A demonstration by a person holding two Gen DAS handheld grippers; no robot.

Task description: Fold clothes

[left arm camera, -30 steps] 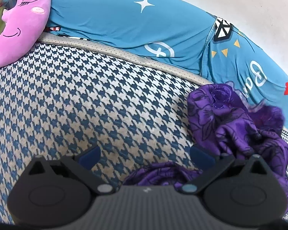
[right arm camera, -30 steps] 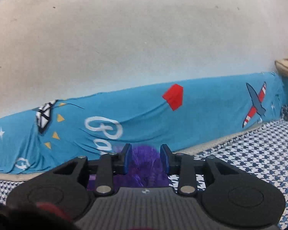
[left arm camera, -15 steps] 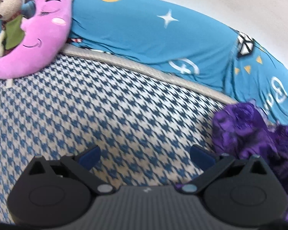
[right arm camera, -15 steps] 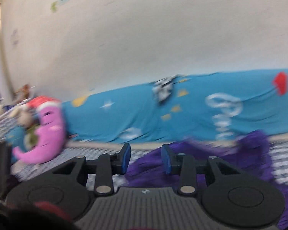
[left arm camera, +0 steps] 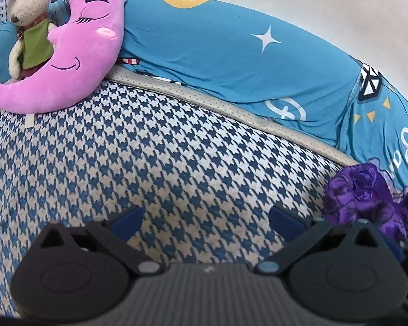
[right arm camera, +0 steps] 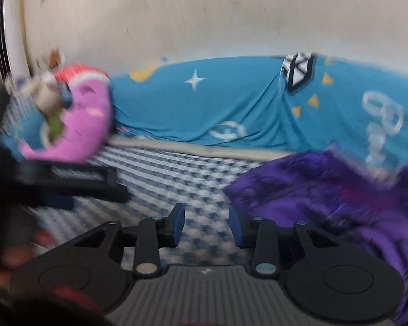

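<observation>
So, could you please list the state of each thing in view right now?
Left tongs: open wide, empty, over the checked cover.
Right tongs: open, empty.
Purple garment: crumpled, unfolded, lying beside the right tongs.
Moon pillow: propped against the blue bolster.

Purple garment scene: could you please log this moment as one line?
left gripper: open, empty | right gripper: open, empty | purple garment: crumpled on houndstooth bed, unfolded

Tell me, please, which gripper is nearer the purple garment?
Right, probably. The right gripper has the purple garment right beside its finger; the left gripper sits over bare bedspread, garment off to its right.
</observation>
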